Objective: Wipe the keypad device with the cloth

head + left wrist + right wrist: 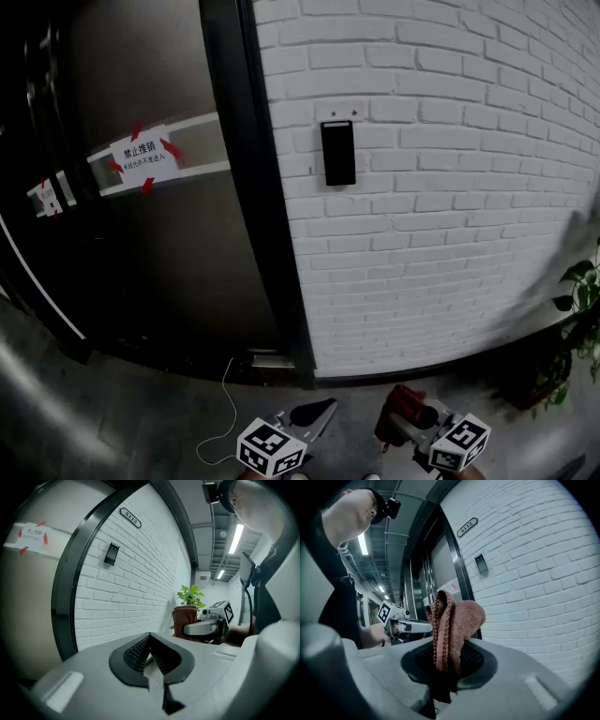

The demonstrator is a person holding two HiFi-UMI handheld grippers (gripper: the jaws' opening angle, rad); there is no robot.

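Observation:
The keypad device (337, 153) is a black upright panel on the white brick wall, well above both grippers; it also shows small in the left gripper view (111, 554) and the right gripper view (481, 564). My right gripper (405, 407) is low at the bottom right, shut on a reddish-brown cloth (452, 620) that stands bunched up out of its jaws (447, 660). The left gripper (314, 414) hangs beside it at the bottom centre, jaws together with nothing in them (150, 643). From the left gripper view the cloth (184, 620) shows in the other gripper.
A dark door (141, 234) with a taped white notice (145, 159) stands left of the black door frame (267, 206). A thin white cable (228, 403) lies on the floor. A potted plant (581, 300) is at the right. A number plate (130, 517) hangs above the keypad.

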